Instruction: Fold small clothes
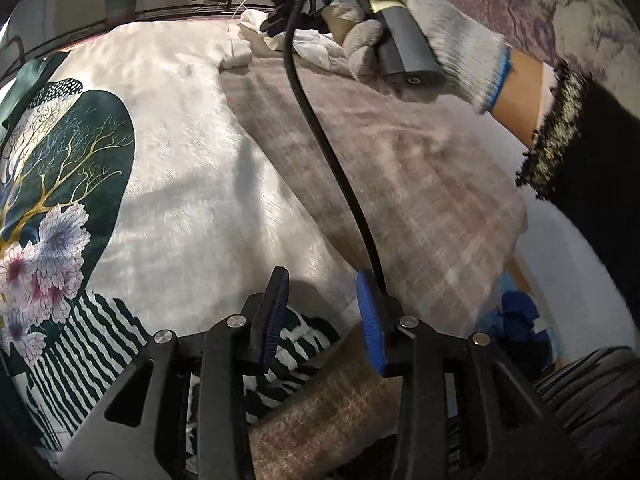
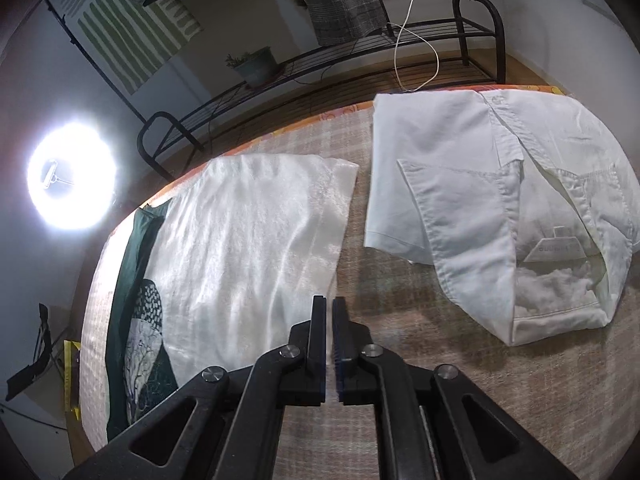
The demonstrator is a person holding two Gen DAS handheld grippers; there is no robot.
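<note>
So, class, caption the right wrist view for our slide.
Shut right gripper over printed white garment, folded white shirt alongside.

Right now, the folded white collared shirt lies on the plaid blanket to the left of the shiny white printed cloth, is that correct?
Not quite: in the right wrist view, the folded white collared shirt lies on the plaid blanket to the right of the shiny white printed cloth, not the left.

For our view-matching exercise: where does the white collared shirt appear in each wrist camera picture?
Left wrist: white collared shirt is crumpled at top centre, partly behind the gloved right hand.
Right wrist: upper right, lying spread on the plaid cover.
Shared landmark: the tree-print garment, left in both.
</note>
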